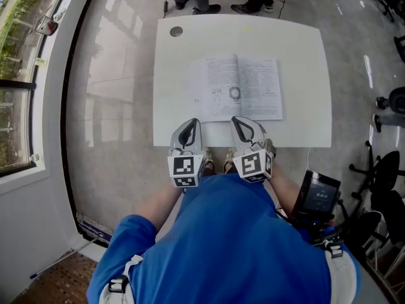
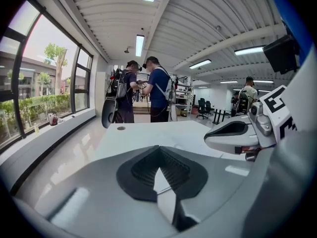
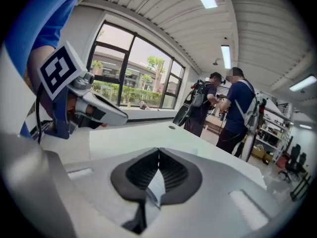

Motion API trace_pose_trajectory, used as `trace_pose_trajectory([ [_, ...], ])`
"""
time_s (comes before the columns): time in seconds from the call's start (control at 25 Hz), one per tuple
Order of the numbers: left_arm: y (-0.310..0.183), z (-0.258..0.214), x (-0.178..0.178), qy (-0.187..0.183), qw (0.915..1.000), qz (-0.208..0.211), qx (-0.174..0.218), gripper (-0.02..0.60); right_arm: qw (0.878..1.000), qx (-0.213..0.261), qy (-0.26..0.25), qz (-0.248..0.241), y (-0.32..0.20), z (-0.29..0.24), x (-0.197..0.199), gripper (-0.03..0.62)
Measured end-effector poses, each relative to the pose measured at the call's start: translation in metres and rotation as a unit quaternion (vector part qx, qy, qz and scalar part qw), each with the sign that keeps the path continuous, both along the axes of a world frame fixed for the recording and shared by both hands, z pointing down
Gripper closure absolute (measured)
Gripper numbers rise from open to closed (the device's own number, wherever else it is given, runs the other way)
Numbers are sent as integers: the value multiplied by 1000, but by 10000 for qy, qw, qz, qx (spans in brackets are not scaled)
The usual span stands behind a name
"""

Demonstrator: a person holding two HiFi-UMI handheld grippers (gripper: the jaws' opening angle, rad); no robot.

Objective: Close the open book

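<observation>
Your left gripper [image 1: 190,126] and right gripper [image 1: 239,124], jaws together and empty, sit at six o'clock of the open white paper book [image 1: 238,87], poised to fold it.

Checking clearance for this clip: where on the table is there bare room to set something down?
Bare table lies left of the open book, up to the round hole; also along the far edge and a narrower strip on the right. The near edge is crowded: left hand-held gripper and right hand-held gripper are there.
</observation>
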State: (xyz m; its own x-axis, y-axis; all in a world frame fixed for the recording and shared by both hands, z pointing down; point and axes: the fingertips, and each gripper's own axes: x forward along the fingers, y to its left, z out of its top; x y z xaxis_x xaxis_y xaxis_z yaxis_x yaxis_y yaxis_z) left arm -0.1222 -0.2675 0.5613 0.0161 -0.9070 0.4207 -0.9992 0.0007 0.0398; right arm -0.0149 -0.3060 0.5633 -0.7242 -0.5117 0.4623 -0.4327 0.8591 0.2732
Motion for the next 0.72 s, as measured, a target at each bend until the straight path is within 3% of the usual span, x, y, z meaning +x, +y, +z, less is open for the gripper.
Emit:
trace_pose_trajectory([
  [0.16, 5, 5, -3, 57, 9999, 13, -151, 575, 9977, 123, 495, -446, 15, 15, -14, 591],
  [0.24, 9, 11, -1, 84, 9996, 23, -252, 575, 9948, 71, 750, -690, 24, 28, -19, 519],
  [0.32, 12, 19, -4, 112, 9994, 40, -337, 575, 9909, 72, 1016, -882, 31, 44, -25, 491],
  [0.56, 18, 55, -28, 206, 9983, 24, -538, 575, 9719, 565, 1935, -1216, 30, 103, -47, 430],
  [0.72, 24, 66, -33, 282, 9977, 4, -621, 575, 9592, 838, 2342, -1341, 31, 113, -52, 411],
])
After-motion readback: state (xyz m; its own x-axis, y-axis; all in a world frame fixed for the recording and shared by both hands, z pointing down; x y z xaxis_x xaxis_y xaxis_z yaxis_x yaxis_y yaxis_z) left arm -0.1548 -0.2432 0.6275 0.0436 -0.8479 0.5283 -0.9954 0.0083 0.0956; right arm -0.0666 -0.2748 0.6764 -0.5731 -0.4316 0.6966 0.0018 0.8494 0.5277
